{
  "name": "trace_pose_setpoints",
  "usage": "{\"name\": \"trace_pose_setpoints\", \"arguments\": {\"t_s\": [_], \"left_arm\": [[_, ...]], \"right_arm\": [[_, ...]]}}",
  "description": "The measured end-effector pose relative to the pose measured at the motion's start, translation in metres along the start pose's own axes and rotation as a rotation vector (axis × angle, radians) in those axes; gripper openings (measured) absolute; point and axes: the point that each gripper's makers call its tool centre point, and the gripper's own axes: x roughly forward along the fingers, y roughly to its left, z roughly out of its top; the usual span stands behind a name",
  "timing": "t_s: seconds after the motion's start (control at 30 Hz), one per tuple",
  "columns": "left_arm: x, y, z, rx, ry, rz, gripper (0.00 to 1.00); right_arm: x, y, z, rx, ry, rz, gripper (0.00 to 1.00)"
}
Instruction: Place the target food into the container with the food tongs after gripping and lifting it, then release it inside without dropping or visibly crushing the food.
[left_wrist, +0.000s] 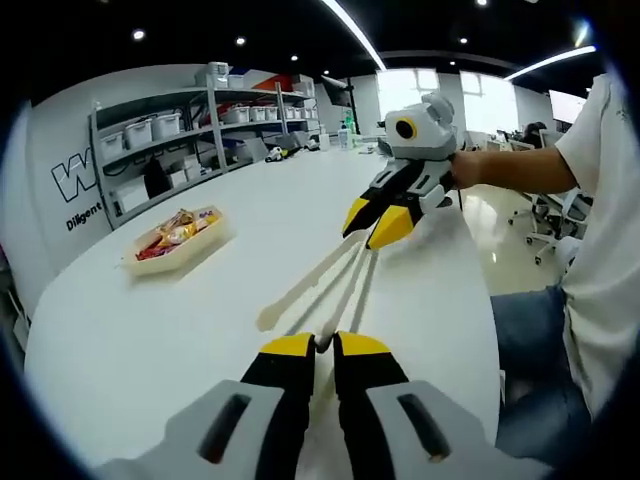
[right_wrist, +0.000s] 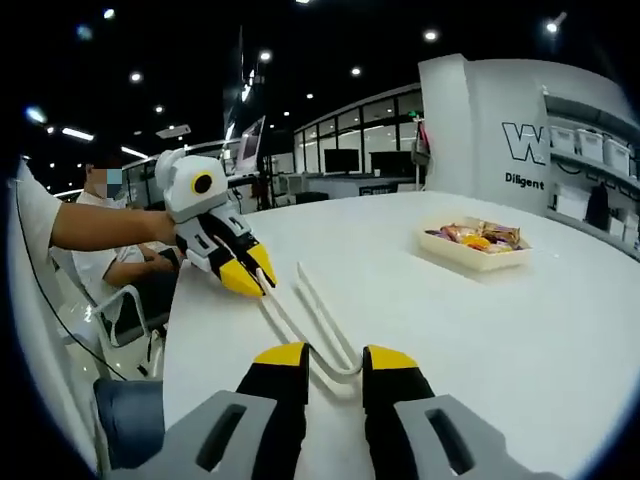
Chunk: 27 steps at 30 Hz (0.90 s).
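The left gripper has its jaws pressed together on the tip of one arm of the white tongs. The other arm's tip sticks out free. The right gripper has its jaws a little apart, one on each side of the bent end of the tongs. I cannot tell if they are squeezing it.

The tongs hang between the two grippers, just above the white table. The food, some wrapped snacks, lies in a cream tray, well apart from the tongs.

This looks like the getting-ready step, because no food is picked up yet. Next, one gripper needs a good hold across both arms. Then the tongs must go over to the tray and close softly on one snack.
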Motion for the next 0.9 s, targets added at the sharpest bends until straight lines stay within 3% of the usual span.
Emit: {"name": "trace_pose_setpoints", "arguments": {"t_s": [0.13, 0.67, 0.83, 0.9], "left_arm": [[0.0001, -0.0013, -0.0018, -0.003, 0.004, -0.001, 0.05], [0.0017, 0.0001, -0.0081, -0.014, 0.012, -0.007, 0.07], [-0.001, 0.0001, -0.0037, -0.028, -0.026, -0.011, 0.15], [-0.0016, 0.0019, -0.0059, -0.03, -0.01, 0.003, 0.2]], "right_arm": [[0.0006, -0.0005, -0.0011, -0.032, 0.016, -0.01, 0.15], [0.0055, -0.0026, -0.0059, 0.03, 0.032, -0.014, 0.15], [0.0051, -0.0025, -0.0075, 0.052, 0.026, -0.01, 0.16], [0.0053, -0.0026, -0.009, 0.052, 0.03, -0.011, 0.15]]}}
